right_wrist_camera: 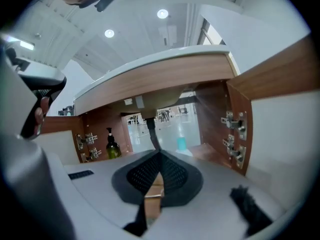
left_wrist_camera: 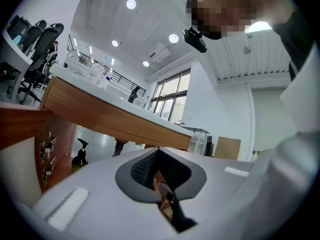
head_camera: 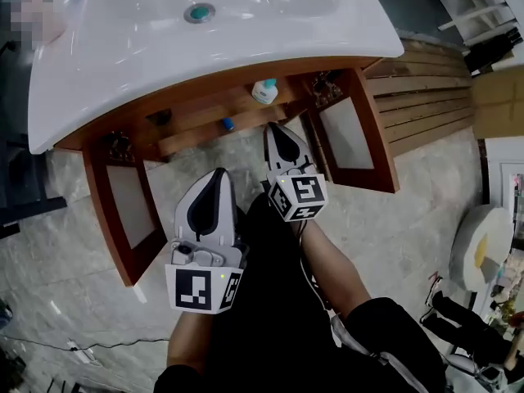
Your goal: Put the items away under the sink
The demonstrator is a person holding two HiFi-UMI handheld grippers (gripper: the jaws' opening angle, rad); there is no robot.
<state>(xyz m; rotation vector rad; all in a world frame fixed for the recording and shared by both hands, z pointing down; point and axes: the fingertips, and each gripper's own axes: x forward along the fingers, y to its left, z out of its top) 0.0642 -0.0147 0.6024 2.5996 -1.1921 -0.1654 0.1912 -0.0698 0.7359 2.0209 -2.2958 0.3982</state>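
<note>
Grey marble floor [head_camera: 426, 211] fronts the brown wooden sink cabinet [head_camera: 205, 84]. Left gripper [head_camera: 218, 174] and right gripper [head_camera: 275, 128] are both pressed together, empty. Inside the cabinet: one white teal-capped bottle [head_camera: 264, 91]; one dark green pump bottle [right_wrist_camera: 112, 145], clear only in gripper views.

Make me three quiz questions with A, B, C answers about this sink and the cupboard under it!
1. Where is the pump bottle?
A) in the sink
B) inside the cabinet
C) on the floor

2. What colour is the sink?
A) white
B) black
C) red

3. How are the fingers of the right gripper?
A) wide apart
B) pinching a bottle
C) together, empty

Answers:
1 B, it stands within the open cabinet.
2 A, the basin shines white.
3 C, the fingers meet with nothing between them.
</note>
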